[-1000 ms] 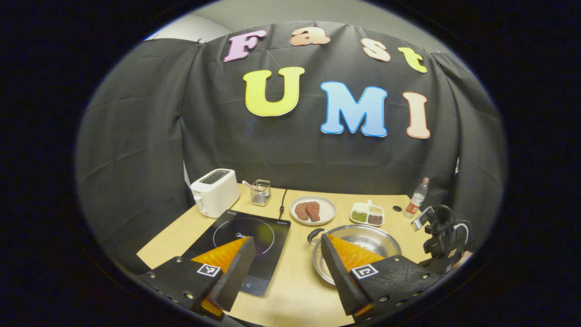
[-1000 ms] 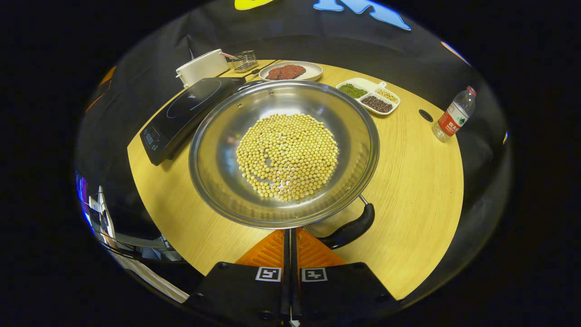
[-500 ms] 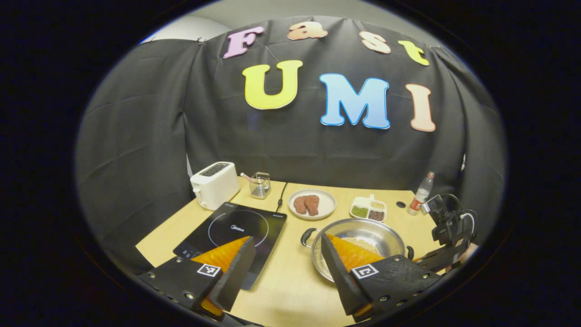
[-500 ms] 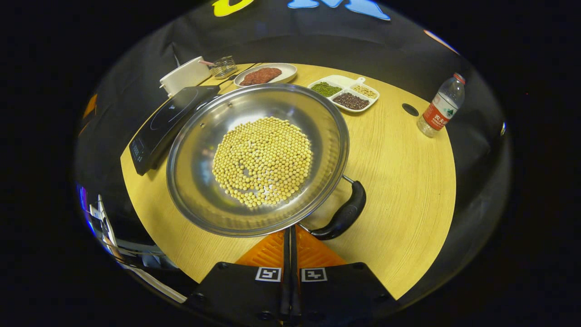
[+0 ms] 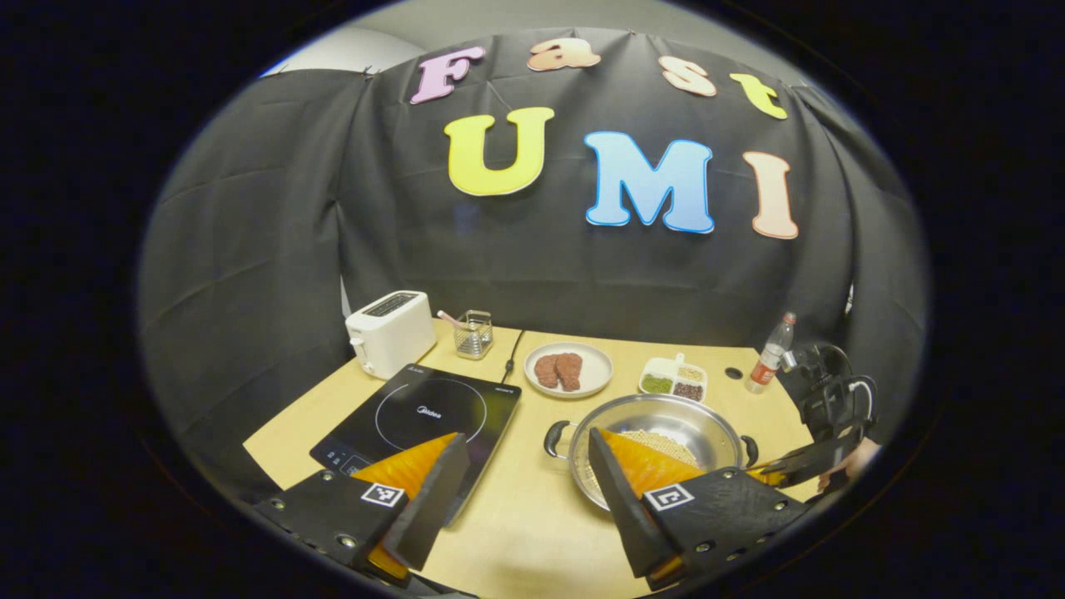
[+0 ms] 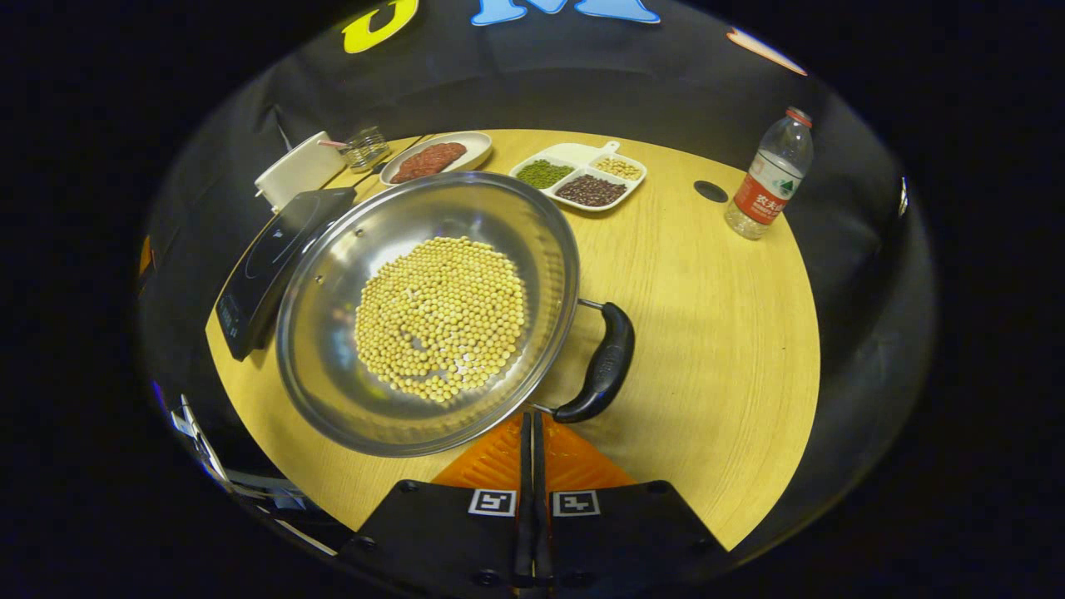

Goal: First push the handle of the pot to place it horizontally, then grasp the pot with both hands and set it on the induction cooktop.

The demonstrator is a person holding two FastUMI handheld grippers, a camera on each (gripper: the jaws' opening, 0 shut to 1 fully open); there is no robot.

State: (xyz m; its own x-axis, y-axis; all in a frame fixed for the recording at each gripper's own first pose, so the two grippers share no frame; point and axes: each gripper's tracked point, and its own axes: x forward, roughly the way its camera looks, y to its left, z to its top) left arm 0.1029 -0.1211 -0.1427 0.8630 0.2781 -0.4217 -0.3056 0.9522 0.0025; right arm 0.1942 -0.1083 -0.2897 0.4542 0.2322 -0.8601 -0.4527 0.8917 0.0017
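A steel pot [image 6: 333, 391] holding soybeans [image 6: 441, 316] sits on the wooden table. Its black side handle [image 6: 603, 362] points to the right in the right gripper view. My right gripper [image 6: 530, 418] is shut with nothing between its fingers, and its tips rest against the pot's rim at the near end of that handle. In the left gripper view the pot [image 5: 666, 412] shows one handle [image 5: 553, 438] on its left and one [image 5: 751, 451] on its right. The black induction cooktop [image 5: 416, 412] lies left of the pot. My left gripper [image 5: 526, 439] hangs open above the table between cooktop and pot.
At the back stand a white toaster [image 5: 389, 330], a wire basket [image 5: 473, 333], a plate of meat [image 5: 568, 370], a sectioned dish of beans [image 5: 673, 378] and a water bottle [image 6: 765, 179]. A person's hand holds the right gripper [image 5: 803, 463] at the table's right edge.
The pot has turned: the handle under the right gripper's tips swung from the near side to the right. The left gripper stayed open and drifted slightly.
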